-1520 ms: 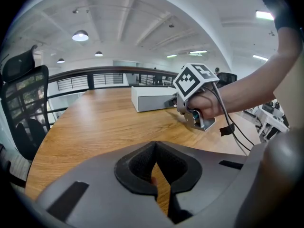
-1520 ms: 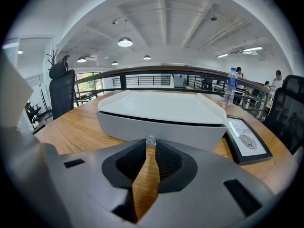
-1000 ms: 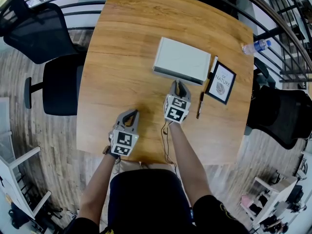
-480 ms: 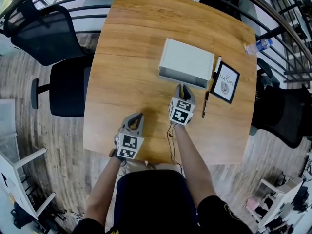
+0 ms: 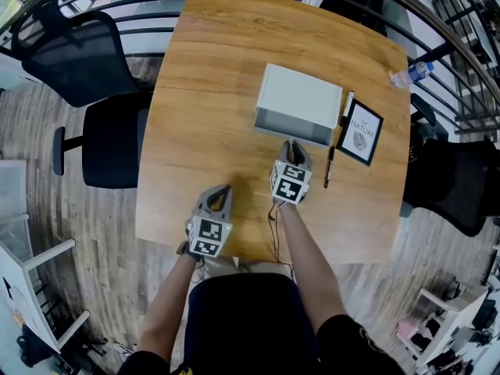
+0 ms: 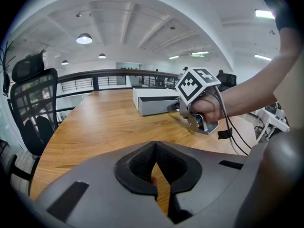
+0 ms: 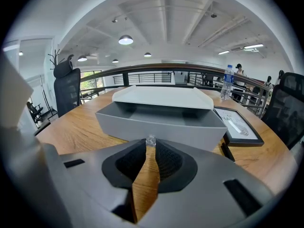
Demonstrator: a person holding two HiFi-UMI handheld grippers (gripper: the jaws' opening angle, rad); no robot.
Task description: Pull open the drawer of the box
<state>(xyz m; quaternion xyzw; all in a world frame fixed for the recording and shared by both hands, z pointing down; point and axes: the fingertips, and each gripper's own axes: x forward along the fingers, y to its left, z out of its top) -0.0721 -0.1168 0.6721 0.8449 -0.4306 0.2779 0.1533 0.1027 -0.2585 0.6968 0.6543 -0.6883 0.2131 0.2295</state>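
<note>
Drawer (image 5: 291, 127) part-way out of box (image 5: 303, 98).
Head view: knob (image 7: 150, 140) hidden under right gripper (image 5: 291, 144) tips; drawer just ahead, further out than a second ago. Right gripper view: jaws pinch the small clear knob. Left gripper view: left gripper (image 6: 154, 145) pressed together, empty, box well ahead.

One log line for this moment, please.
drawer part open | right claw shut on knob | left claw shut, empty, clear of box

White box (image 5: 301, 96) flat on table (image 5: 203, 92); grey drawer (image 5: 291, 125) partly out (knob (image 7: 150, 140) clear, front-centre).
</note>
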